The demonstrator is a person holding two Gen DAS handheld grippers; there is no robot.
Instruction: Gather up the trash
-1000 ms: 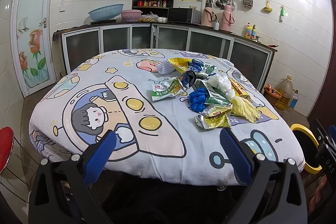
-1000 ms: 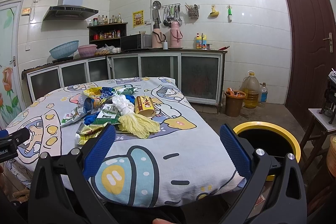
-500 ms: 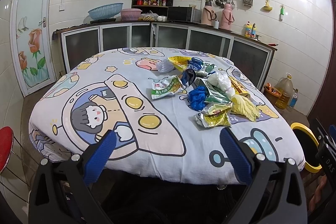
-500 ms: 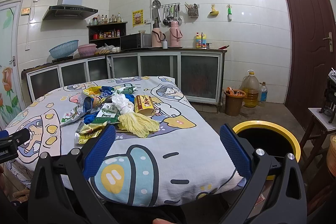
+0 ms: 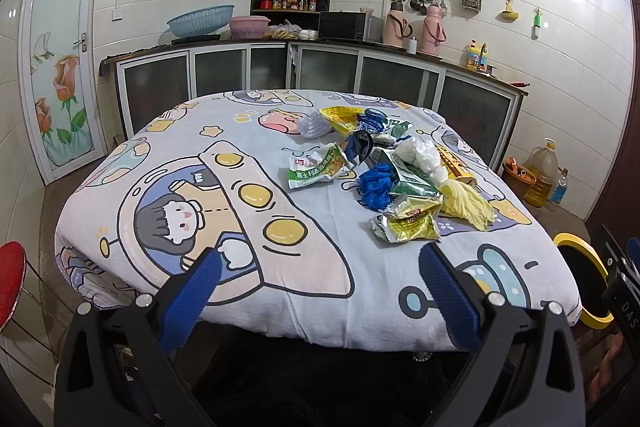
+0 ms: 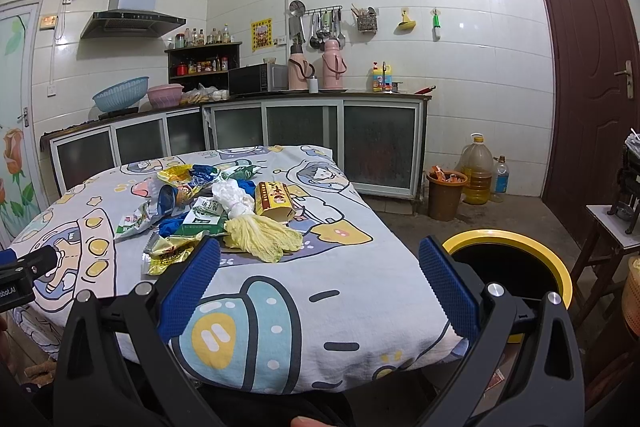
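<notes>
A heap of trash lies on the table's cartoon-print cloth [image 5: 168, 155]: a yellow snack wrapper [image 5: 408, 225], a blue glove [image 5: 375, 185], a green-white packet [image 5: 318, 171], a yellow cabbage leaf [image 6: 262, 237], a yellow carton [image 6: 274, 201] and a white plastic bag [image 6: 234, 199]. A black bin with a yellow rim [image 6: 516, 247] stands on the floor right of the table. My left gripper [image 5: 318, 259] is open at the near table edge, empty. My right gripper [image 6: 318, 247] is open too, short of the wrapper [image 6: 168, 253], nothing between its fingers.
Glass-fronted cabinets [image 6: 304, 131] with thermoses, a microwave and basins line the far wall. An oil jug [image 6: 476, 173] and a brown bucket [image 6: 444, 193] stand on the floor at right. A brown door [image 6: 592, 67], a small side table [image 6: 608, 223] and a red stool [image 5: 10, 279] are nearby.
Both views have crept slightly closer to the table. The trash has not moved and both grippers stay open.
</notes>
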